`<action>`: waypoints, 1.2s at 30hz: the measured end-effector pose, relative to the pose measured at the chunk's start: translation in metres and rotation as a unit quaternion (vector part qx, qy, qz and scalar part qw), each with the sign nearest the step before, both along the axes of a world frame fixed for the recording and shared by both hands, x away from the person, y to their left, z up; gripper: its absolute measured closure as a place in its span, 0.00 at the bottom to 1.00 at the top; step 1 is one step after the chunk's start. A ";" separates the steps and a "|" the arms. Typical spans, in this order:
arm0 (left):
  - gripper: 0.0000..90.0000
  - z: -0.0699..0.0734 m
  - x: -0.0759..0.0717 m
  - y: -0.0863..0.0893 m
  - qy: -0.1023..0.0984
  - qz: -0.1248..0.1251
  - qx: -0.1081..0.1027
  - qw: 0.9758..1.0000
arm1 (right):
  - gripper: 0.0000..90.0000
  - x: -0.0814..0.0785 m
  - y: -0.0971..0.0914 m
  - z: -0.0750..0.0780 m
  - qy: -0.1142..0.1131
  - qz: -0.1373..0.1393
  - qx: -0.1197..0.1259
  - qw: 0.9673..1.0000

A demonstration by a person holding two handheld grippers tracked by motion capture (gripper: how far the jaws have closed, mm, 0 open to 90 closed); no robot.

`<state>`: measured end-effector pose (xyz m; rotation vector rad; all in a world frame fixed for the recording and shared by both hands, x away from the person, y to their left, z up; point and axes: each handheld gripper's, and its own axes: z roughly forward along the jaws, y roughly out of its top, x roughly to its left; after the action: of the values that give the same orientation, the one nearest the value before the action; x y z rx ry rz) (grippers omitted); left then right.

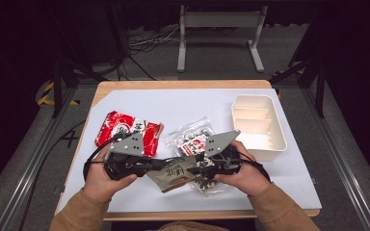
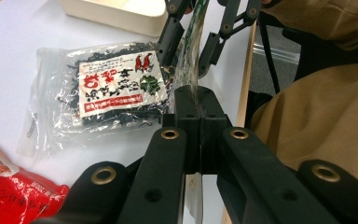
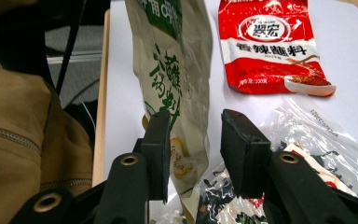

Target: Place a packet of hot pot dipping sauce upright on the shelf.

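Above the tabletop [image 1: 139, 98], near edge:
Green-and-tan pouch [image 1: 173, 174]: held off the surface between both tools.
Left tool [image 2: 199, 122]: jaws pressed together on the pouch's edge.
Right tool [image 3: 192, 150]: jaws apart, the pouch between them.
Seaweed bag [image 2: 107, 88]: lay beneath the pouch.
Red packet [image 1: 125, 130]: left of the seaweed bag.
White tray [image 1: 260, 126]: right of the seaweed bag.

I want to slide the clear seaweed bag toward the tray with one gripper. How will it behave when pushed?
The seaweed bag looks like thin, wrinkled clear film around loose dark strands, so it will probably crumple rather than slide as one piece. Its contents look dry and light. On the smooth white table it may skate or turn if pushed at a corner.
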<state>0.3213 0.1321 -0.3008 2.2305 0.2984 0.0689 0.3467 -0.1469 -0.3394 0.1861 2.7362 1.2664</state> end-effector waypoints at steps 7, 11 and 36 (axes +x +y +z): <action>1.00 -0.001 0.000 -0.004 0.000 -0.003 0.001 1.000 | 0.81 0.002 0.010 0.000 -0.017 0.015 -0.027 0.999; 1.00 -0.001 0.000 -0.005 -0.002 -0.004 0.002 1.000 | 0.86 0.004 0.013 -0.002 -0.017 0.024 -0.021 0.999; 0.57 -0.001 0.003 0.014 -0.007 0.053 -0.060 0.997 | 1.00 0.012 -0.006 0.016 0.001 0.016 -0.023 1.000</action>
<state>0.3239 0.1458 -0.3019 2.0946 0.4025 0.1195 0.3589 -0.1532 -0.3232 0.1409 2.7779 1.2106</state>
